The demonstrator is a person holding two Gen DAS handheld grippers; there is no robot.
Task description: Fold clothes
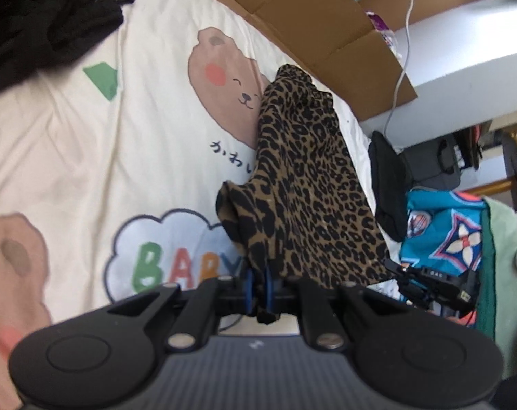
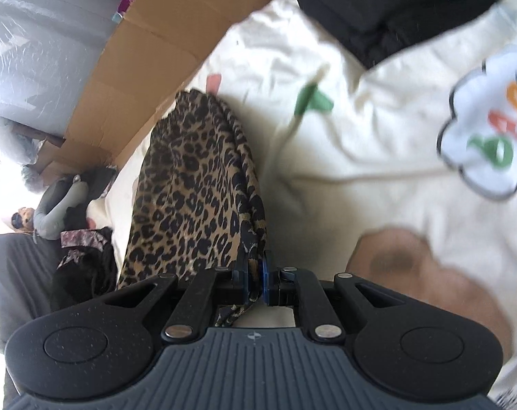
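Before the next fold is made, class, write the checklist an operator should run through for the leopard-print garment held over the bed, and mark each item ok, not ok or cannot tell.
1. Left gripper shut on the leopard-print garment: ok.
2. Right gripper shut on the same garment: ok.
3. Garment spread flat between the grippers: not ok, it hangs bunched in folds.
4. Bare area of the cream bedsheet to lay it on: ok.
5. Black clothes clear of that area: ok, they sit at the sheet's far edge.
6. Which garment edge each gripper holds: cannot tell.
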